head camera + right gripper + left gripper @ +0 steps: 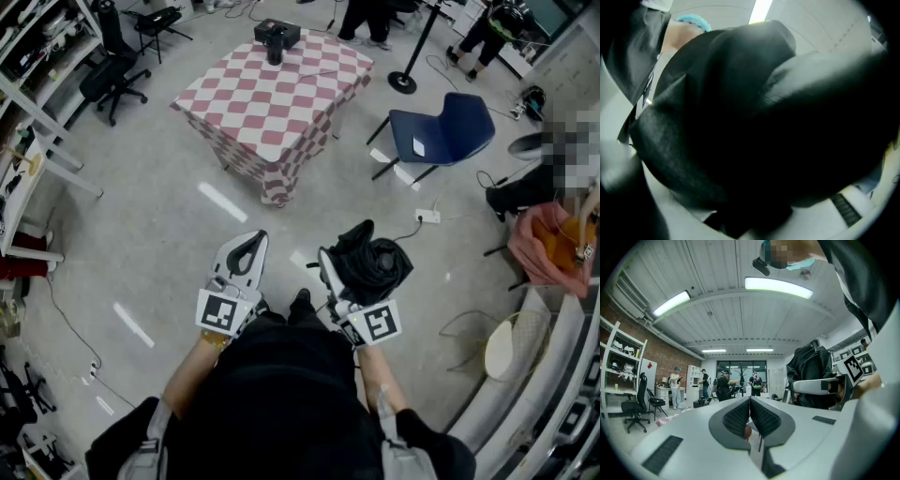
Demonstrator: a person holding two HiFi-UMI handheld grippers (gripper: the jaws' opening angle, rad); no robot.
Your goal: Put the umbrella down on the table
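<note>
Checkered desk (272, 103) stands ahead; right claw (339, 274) pinches the black umbrella (380, 262), likely light, floppy, best gripped mid-bundle; left claw (249, 242) pressed together.

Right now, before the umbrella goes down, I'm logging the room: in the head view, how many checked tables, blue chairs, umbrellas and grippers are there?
table: 1
blue chair: 1
umbrella: 1
grippers: 2, the left gripper and the right gripper
Total: 5
</note>
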